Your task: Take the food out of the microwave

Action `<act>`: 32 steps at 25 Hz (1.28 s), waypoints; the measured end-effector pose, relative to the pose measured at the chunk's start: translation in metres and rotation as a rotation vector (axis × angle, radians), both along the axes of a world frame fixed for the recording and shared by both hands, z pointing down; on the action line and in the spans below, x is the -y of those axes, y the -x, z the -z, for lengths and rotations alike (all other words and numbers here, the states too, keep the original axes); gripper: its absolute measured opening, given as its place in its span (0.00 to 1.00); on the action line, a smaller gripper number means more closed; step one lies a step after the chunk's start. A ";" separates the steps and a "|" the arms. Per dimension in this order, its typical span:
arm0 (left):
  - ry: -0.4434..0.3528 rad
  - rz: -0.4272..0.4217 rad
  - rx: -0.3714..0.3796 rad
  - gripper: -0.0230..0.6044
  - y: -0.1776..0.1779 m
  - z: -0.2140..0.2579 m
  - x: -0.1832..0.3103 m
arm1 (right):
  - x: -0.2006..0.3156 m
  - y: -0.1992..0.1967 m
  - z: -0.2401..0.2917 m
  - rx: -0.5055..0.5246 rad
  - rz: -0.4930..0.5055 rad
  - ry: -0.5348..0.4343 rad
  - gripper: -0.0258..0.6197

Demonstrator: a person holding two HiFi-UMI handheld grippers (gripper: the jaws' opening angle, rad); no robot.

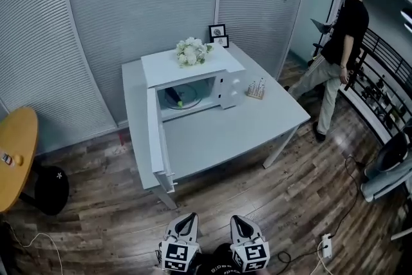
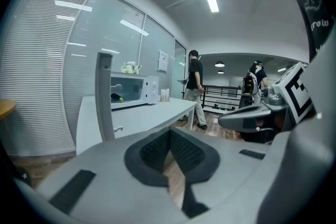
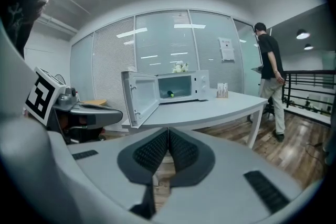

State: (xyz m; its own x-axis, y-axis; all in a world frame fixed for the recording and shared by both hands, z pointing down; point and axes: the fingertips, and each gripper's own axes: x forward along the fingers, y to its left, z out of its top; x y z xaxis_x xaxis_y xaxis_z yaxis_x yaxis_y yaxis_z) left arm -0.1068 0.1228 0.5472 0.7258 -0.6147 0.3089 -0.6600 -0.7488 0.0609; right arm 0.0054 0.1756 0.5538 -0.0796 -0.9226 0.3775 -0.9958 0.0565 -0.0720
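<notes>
A white microwave (image 1: 193, 84) stands at the back of a grey table (image 1: 232, 132), its door (image 1: 156, 138) swung wide open toward me. Inside lies a dark food item with a green end (image 1: 176, 100), also seen as the food (image 3: 169, 94) and the food (image 2: 116, 97) in the gripper views. My left gripper (image 1: 185, 225) and right gripper (image 1: 243, 227) hang low at the bottom of the head view, well short of the table. Both are shut with nothing between the pads, as the left gripper (image 2: 169, 145) and right gripper (image 3: 167, 147) show close up.
White flowers (image 1: 192, 51) and two small frames (image 1: 219, 35) sit on and behind the microwave. A small rack of bottles (image 1: 257, 89) stands to its right. A person (image 1: 338, 48) walks at the far right near a railing. A wooden round table (image 1: 14, 154) and a black stool (image 1: 51, 189) stand at left.
</notes>
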 end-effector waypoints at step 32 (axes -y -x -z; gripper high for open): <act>0.064 0.245 0.025 0.05 -0.105 -0.007 0.149 | 0.183 -0.126 -0.006 0.055 0.210 0.009 0.05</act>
